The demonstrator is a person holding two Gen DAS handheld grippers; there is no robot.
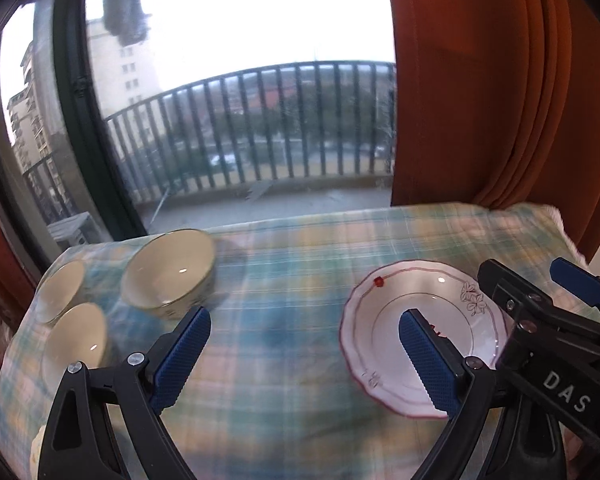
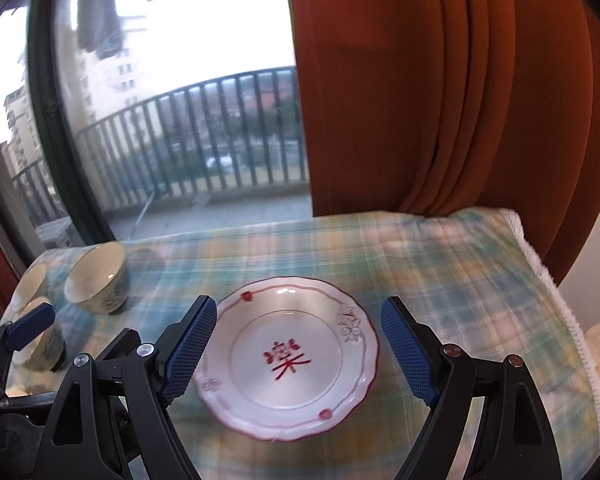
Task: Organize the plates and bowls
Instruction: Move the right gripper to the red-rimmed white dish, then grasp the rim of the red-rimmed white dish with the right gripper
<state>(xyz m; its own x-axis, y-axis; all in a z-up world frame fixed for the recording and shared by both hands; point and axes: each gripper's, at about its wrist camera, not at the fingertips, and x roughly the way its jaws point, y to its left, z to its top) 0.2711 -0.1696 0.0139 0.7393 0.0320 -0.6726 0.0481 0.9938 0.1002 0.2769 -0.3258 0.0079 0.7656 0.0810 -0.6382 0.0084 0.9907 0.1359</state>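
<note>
A white scalloped plate (image 2: 288,356) with a red rim and a red character lies on the checked tablecloth (image 2: 440,280). My right gripper (image 2: 296,348) hovers over it, open, one blue pad on each side, neither touching. The same plate (image 1: 384,320) shows at the right in the left wrist view, partly behind a pad. My left gripper (image 1: 304,356) is open above bare cloth. Three cream bowls stand at the table's left: a large bowl (image 1: 168,278), a far bowl (image 1: 62,290) and a near bowl (image 1: 76,340). The large bowl (image 2: 96,282) also shows in the right wrist view.
An orange curtain (image 2: 440,80) hangs behind the table's right side. A large window (image 1: 240,100) with a dark frame and balcony railing lies beyond the far edge. The cloth's fringed right edge (image 2: 556,292) marks the table's end. The right gripper's body (image 1: 548,320) crowds the left view's right.
</note>
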